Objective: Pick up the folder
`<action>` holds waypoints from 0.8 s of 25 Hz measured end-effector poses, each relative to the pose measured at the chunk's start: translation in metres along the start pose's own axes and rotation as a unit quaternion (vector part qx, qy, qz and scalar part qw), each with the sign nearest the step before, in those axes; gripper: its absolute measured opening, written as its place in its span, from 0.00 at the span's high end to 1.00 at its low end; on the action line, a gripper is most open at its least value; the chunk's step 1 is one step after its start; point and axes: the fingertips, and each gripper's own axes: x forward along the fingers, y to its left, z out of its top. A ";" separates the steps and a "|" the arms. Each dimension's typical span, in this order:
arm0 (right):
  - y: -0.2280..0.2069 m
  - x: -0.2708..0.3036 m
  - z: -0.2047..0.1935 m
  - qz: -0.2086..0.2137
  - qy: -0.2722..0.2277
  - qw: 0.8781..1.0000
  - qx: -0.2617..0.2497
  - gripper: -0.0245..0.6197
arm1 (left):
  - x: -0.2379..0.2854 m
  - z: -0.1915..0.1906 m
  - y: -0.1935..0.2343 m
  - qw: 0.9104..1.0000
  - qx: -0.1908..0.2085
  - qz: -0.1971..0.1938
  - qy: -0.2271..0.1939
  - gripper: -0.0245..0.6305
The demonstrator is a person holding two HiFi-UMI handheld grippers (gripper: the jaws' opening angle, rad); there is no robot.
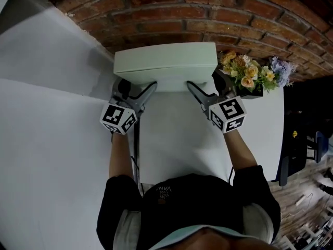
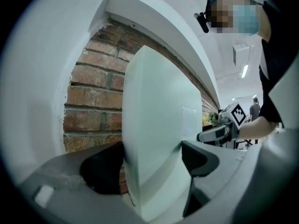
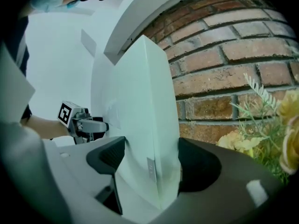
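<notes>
The folder (image 1: 165, 65) is a thick pale-green box file, held level above the white table in front of the brick wall. My left gripper (image 1: 147, 91) is shut on its near left edge, and my right gripper (image 1: 195, 90) is shut on its near right edge. In the left gripper view the folder (image 2: 156, 139) fills the space between the two dark jaws, with the right gripper (image 2: 219, 132) visible beyond. From the right gripper view the folder (image 3: 140, 125) is pinched the same way, and the left gripper (image 3: 96, 127) shows further along it.
A white table (image 1: 177, 145) lies below the folder. A bunch of yellow and purple flowers (image 1: 255, 74) in a dark pot stands just right of the folder. The brick wall (image 1: 208, 9) is close behind. A dark chair (image 1: 291, 155) stands at the table's right edge.
</notes>
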 end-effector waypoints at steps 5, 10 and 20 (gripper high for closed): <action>0.009 -0.017 0.006 0.000 -0.002 1.000 -0.005 0.42 | -0.013 0.007 -0.015 1.000 -0.002 0.004 0.000 0.35; 0.021 -0.037 0.009 0.000 -0.002 1.000 -0.010 0.42 | -0.027 0.012 -0.032 1.000 -0.004 0.005 0.003 0.35; 0.040 -0.083 0.009 -0.011 -0.003 1.000 -0.007 0.42 | -0.050 0.020 -0.072 1.000 -0.003 -0.005 0.006 0.35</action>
